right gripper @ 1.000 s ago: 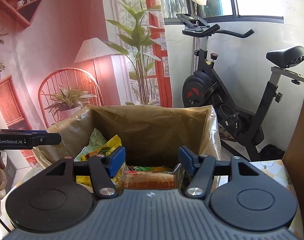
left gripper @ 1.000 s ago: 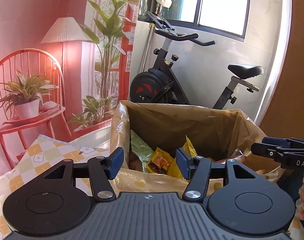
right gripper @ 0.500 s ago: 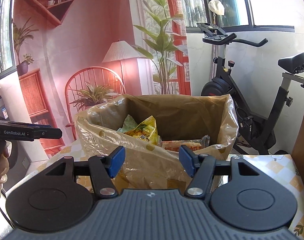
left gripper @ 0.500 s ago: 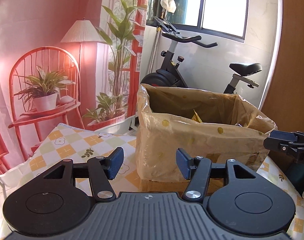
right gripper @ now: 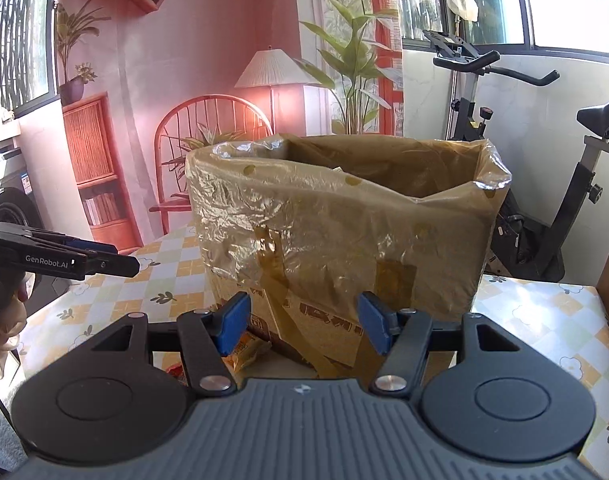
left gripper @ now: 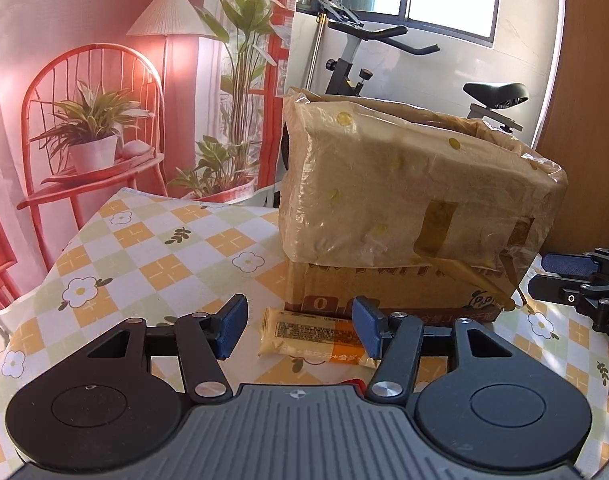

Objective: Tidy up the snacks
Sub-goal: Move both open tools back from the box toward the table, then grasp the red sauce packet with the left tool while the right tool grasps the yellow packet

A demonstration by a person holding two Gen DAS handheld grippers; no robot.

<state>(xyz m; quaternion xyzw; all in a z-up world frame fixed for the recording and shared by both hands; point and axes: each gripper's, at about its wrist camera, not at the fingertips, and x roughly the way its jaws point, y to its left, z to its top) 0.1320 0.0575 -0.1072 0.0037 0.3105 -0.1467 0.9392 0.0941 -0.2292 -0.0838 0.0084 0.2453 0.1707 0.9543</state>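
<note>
While a second ago both cameras looked down into the lined box at the packets inside, they now sit lower and further back, facing its outer wall — so both hands have pulled out of the box and come down toward the tabletop.

Nearest the left wrist camera, the left gripper (left gripper: 300,326) has its jaws parted with nothing clamped; its blue pads (left gripper: 231,326) stand either side of a pale yellow and orange snack packet (left gripper: 316,338) that lies flat on the checked tablecloth (left gripper: 152,248), touching neither pad that I can see. That packet rests just in front of the cardboard box (left gripper: 384,294), close against its base. A scrap of red shows at the gripper body's edge, too little to name.

The right gripper (right gripper: 302,328) is likewise released and empty, pointed at the box front; beside its left pad an orange wrapper (right gripper: 248,350) peeks out on the table, probably the same packet, though I cannot be sure. The left tool's black fingers reach in from the left edge of that view.

Further off, the plastic liner (right gripper: 344,216) drapes over the box rim; from this low angle the contents are hidden. Behind stand an exercise bike (right gripper: 544,200) and a printed backdrop.

My reading — the previous drop is finished, and the loose packet on the cloth is the likely next pick for the left hand.
</note>
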